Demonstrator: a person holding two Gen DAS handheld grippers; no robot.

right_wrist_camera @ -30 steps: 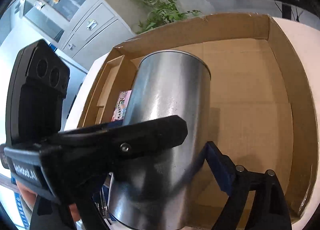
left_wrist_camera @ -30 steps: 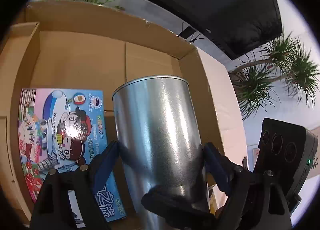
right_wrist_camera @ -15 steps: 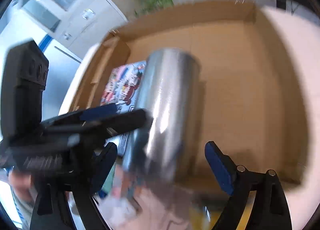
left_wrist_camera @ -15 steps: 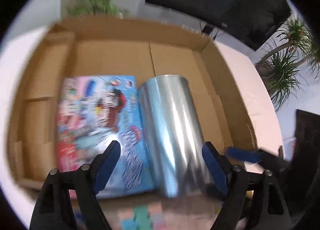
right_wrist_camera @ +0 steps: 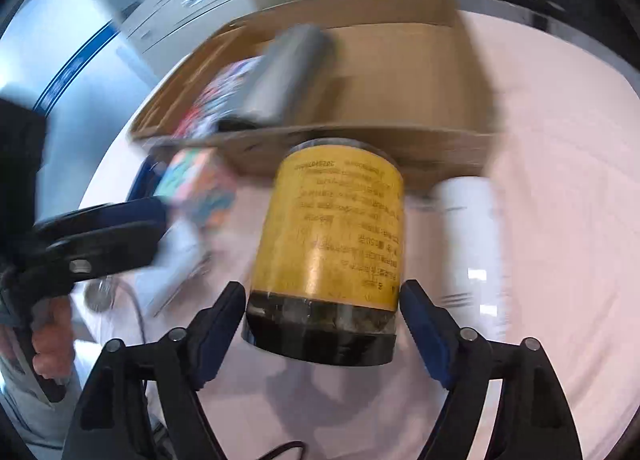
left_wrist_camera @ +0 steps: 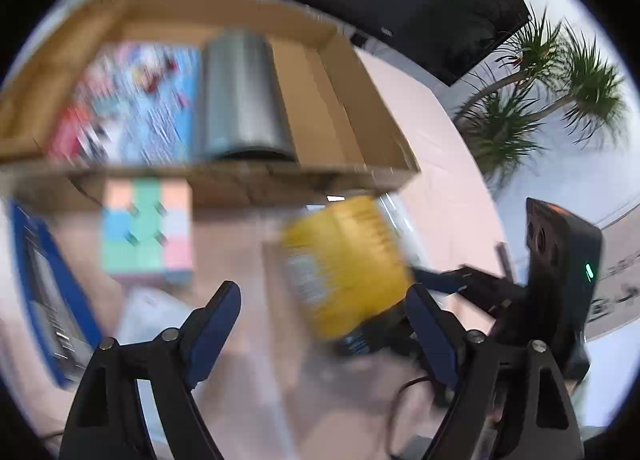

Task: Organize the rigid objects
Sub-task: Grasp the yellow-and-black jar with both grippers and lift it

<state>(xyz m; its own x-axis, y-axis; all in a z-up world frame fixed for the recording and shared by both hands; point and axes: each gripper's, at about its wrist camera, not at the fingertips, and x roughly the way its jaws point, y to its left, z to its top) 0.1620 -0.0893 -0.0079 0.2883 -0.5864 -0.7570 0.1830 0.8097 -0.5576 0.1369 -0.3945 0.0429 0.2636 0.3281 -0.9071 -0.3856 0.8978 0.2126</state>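
Between my right tool's [right_wrist_camera: 322, 312] spread fingers stands a yellow jar [right_wrist_camera: 332, 240], upside down on its black lid, pads apart from it on both sides. At 1 o'clock of it a white cylinder [right_wrist_camera: 470, 236] stands on the pink tabletop [right_wrist_camera: 560, 260]. My left tool [left_wrist_camera: 320, 320] is open too, holding nothing. At 11 o'clock in its view the box [left_wrist_camera: 360, 112] holds the metal can [left_wrist_camera: 240, 100] lying beside the game box [left_wrist_camera: 128, 104]; a pastel cube [left_wrist_camera: 146, 232] sits just outside.
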